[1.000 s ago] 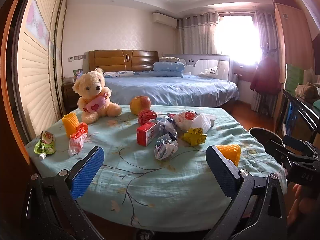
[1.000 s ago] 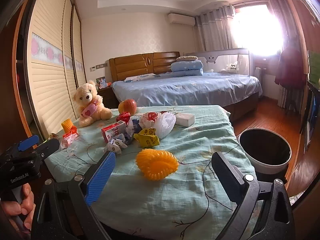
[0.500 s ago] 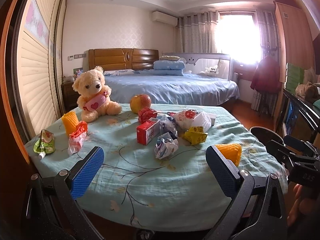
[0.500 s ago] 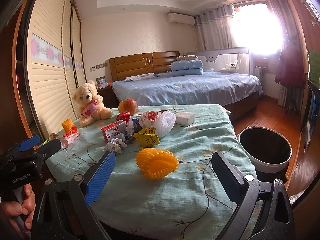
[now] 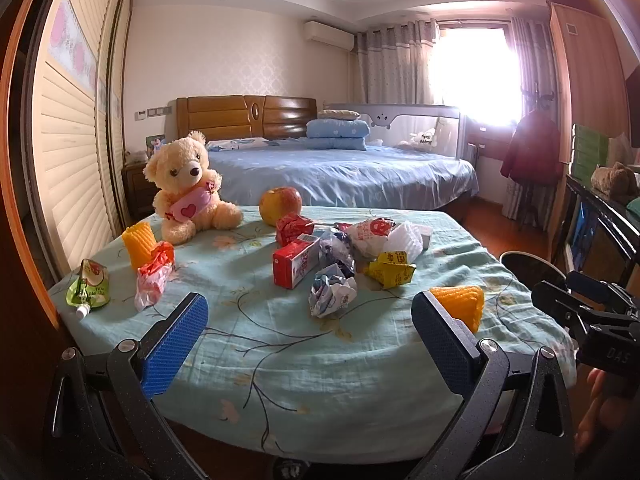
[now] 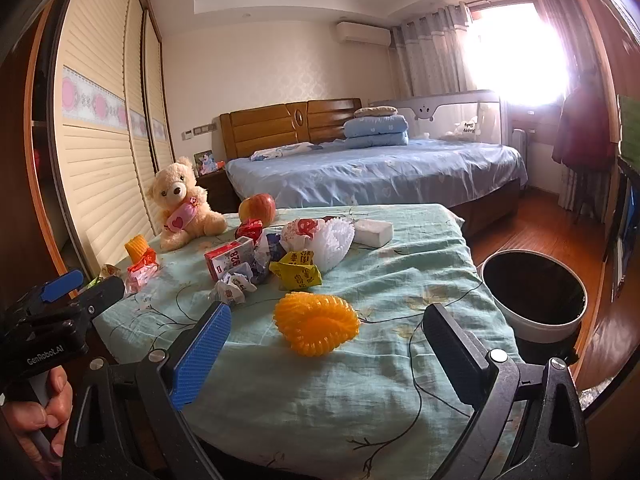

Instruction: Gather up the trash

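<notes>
Left gripper (image 5: pixel 308 334) wide open, empty, hovering at the near table (image 5: pixel 280 360) edge. Trash on the cloth, left to right: green pouch (image 5: pixel 89 288), red-white wrapper (image 5: pixel 154 276), red carton (image 5: pixel 295 262), crumpled foil (image 5: pixel 331 290), yellow wrapper (image 6: pixel 296 274), orange foam net (image 6: pixel 316 329). Right gripper (image 6: pixel 326 342) also wide open, empty, net just ahead between its fingers. Bin (image 6: pixel 534 294) on the floor right of the table.

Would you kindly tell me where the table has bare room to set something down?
Bare cloth runs along the near edge, before the crumpled wrapper, and on the right between the orange foam net and white block. The middle, around the red carton, is crowded.
</notes>
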`<state>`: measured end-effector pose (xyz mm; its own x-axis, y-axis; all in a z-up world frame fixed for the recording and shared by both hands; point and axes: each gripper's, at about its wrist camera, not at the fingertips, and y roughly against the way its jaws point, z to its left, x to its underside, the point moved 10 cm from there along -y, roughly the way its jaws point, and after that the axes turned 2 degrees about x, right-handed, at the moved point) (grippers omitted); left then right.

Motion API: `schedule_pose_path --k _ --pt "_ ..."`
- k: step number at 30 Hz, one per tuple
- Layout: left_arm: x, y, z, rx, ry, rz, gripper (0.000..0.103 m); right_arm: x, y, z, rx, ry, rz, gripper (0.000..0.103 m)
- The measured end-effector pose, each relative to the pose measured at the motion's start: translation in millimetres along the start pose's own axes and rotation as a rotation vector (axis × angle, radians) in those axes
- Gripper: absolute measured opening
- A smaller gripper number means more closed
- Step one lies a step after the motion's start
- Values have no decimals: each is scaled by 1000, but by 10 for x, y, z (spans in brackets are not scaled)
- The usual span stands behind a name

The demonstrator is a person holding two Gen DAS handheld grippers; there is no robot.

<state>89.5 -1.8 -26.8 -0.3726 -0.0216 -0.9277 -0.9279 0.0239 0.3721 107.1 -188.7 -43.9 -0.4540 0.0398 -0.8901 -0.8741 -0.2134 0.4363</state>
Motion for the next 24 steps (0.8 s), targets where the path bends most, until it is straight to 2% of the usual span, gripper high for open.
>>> schedule_pose_path --k 24 --pt "7 -51 -33 3 -10 8 103 18 -28 -2 -6 -7 7 98"
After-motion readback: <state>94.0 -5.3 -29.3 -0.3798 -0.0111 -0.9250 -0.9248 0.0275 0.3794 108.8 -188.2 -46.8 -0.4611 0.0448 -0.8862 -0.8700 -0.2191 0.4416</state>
